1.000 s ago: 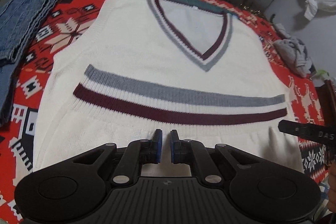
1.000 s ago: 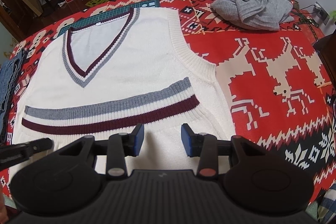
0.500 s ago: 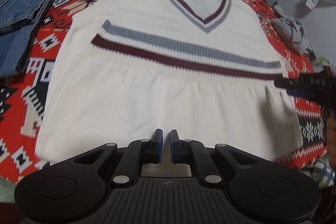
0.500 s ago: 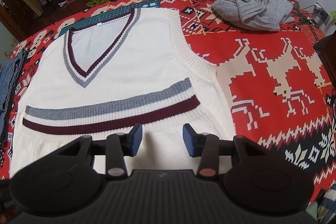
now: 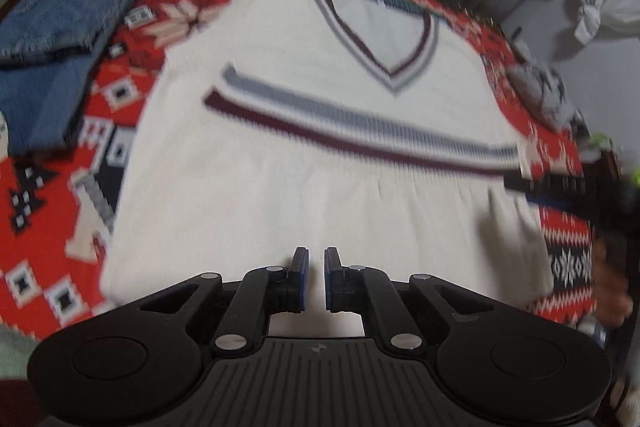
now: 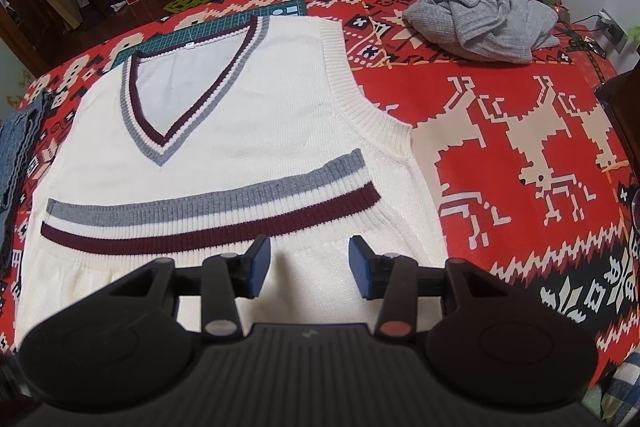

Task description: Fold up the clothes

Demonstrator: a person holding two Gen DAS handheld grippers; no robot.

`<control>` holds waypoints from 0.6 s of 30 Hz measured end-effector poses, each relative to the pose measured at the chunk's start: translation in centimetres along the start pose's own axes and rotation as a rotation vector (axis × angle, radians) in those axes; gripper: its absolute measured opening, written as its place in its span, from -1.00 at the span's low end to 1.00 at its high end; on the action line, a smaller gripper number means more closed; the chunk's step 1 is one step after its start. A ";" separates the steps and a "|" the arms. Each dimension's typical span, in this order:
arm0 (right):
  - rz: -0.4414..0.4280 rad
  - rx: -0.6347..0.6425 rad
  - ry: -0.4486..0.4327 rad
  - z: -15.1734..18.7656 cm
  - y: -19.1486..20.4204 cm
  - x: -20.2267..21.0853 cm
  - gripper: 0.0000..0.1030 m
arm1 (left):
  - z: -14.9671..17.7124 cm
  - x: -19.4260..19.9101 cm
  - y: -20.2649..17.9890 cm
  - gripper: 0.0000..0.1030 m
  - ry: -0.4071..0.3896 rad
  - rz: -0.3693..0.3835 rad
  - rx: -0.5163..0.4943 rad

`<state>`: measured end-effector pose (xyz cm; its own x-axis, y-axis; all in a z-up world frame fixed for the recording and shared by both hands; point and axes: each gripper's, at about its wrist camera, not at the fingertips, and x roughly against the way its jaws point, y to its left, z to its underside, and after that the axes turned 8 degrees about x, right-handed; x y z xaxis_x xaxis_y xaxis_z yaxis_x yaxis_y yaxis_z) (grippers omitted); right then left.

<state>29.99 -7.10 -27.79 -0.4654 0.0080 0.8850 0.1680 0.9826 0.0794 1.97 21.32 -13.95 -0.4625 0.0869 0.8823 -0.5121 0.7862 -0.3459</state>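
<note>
A white knit V-neck vest (image 5: 320, 167) with a grey and a maroon stripe lies flat, front up, on the red patterned cloth (image 5: 52, 267). My left gripper (image 5: 316, 267) hovers over the middle of the vest's hem. Its blue pads are almost together and hold nothing. This view is blurred by motion. My right gripper (image 6: 310, 259) stands open over the lower right part of the vest (image 6: 240, 131), just below the maroon stripe, with nothing between its pads. One of its black fingers (image 5: 536, 183) shows at the vest's right edge in the left wrist view.
Folded blue jeans (image 5: 60, 27) lie left of the vest. A crumpled grey sweater (image 6: 480, 23) sits at the far right of the red cloth (image 6: 520, 147). A green cutting mat (image 6: 224, 27) pokes out under the collar. Furniture stands beyond the table.
My left gripper has pulled back toward the near edge, so the vest's whole hem now shows, and it has left the right wrist view. The right gripper has hardly moved.
</note>
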 end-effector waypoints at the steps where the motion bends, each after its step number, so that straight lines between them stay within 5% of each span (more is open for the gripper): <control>1: 0.000 0.000 0.001 0.0 0.0 0.0 -0.08 | -0.4 -0.3 0.0 -0.88 -0.003 -0.004 -0.002; 12: -0.009 -0.012 0.009 0.0 -0.3 -0.4 -0.08 | -4.4 -4.7 -0.4 -0.90 -0.023 -0.057 -0.025; 18: -0.015 -0.008 0.012 0.0 -0.2 -0.4 -0.08 | -3.9 -4.5 0.3 -0.91 0.000 -0.052 -0.013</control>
<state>30.20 -7.29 -28.18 -0.4573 -0.0086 0.8893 0.1682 0.9811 0.0960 6.70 23.51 -16.79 -0.4354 0.0461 0.8990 -0.5257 0.7977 -0.2955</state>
